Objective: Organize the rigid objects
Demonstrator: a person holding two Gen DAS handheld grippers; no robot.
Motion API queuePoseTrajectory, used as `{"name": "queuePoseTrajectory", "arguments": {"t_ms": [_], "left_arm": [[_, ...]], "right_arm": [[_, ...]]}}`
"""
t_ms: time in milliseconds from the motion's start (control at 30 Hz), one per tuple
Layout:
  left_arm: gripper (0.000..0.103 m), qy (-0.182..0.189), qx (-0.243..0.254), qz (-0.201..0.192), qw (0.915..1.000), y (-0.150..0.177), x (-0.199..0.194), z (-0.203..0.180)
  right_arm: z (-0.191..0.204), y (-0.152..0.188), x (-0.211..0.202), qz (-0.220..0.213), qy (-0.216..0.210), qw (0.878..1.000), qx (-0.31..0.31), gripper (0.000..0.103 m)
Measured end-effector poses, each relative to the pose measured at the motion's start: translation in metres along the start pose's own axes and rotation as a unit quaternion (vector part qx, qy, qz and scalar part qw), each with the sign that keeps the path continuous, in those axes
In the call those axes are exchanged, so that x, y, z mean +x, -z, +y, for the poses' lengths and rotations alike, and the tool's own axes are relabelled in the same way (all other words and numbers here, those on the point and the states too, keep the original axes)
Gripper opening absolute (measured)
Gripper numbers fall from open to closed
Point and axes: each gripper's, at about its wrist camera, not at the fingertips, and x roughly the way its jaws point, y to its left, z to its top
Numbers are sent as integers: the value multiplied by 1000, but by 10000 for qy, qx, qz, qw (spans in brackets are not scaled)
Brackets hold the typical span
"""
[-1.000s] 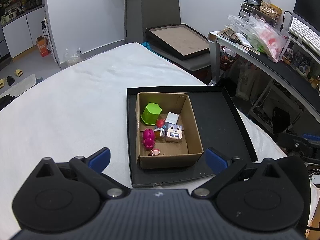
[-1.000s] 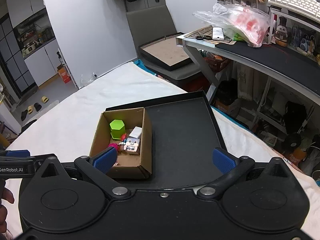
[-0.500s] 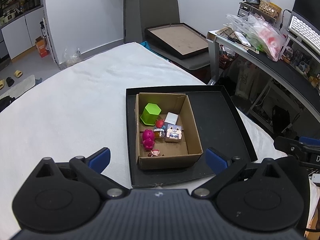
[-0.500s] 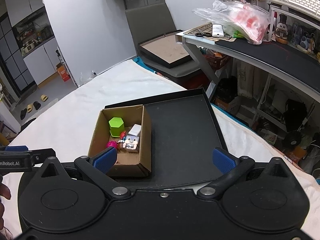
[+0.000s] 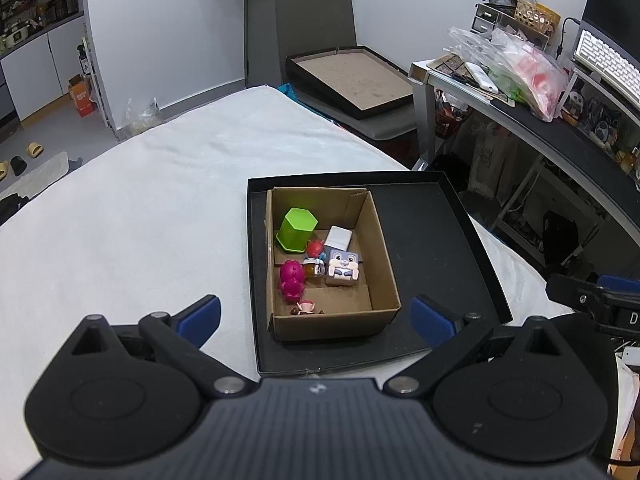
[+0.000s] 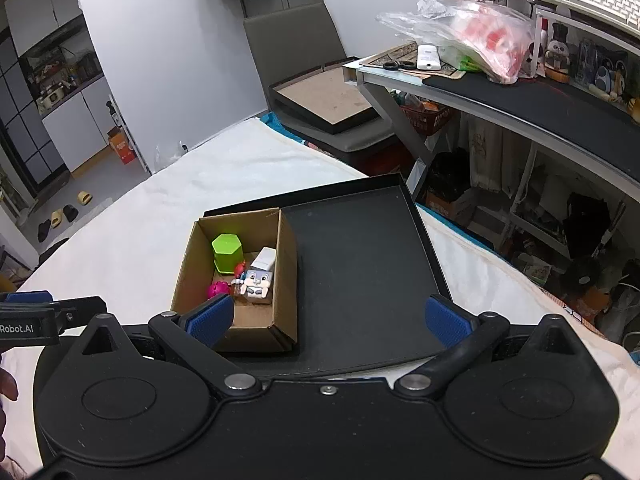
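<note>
Hovering with jaws spread, both grippers (image 5: 316,316) (image 6: 327,316) empty, "Robot.AI" lettering (image 6: 16,328) showing beside cardboard box (image 6: 286,280) in black tray (image 6: 360,280).

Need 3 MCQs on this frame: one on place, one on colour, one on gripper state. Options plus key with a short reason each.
1. Where does the cardboard box sit?
A. In the left part of the black tray
B. On the bare white sheet
C. On the desk

2. What colour is the hexagonal pot in the box?
A. Blue
B. Green
C. Orange

3. What state are the left gripper and right gripper in?
A. Both shut on toys
B. Left shut, right open
C. Both open, holding nothing

Key:
1 A: the box stands inside the tray's rim against its left wall, with bare tray floor to its right.
2 B: both views show the pot bright green.
3 C: each view shows the blue pads spread wide with nothing between them.
</note>
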Motion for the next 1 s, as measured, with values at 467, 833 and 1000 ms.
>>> {"name": "queuePoseTrajectory", "arguments": {"t_ms": [467, 833, 1000], "left_arm": [[101, -21, 26, 23, 10000, 0, 2, -4], [101, -29, 29, 50, 10000, -1, 3, -4], [101, -20, 7, 40, 10000, -1, 4, -2]], "right_arm": [[-7, 1, 3, 4, 38, 10000, -62, 103], [-6, 2, 4, 8, 9, 9999, -120, 103], [-4, 1, 4, 13, 6, 9999, -166, 103]]}}
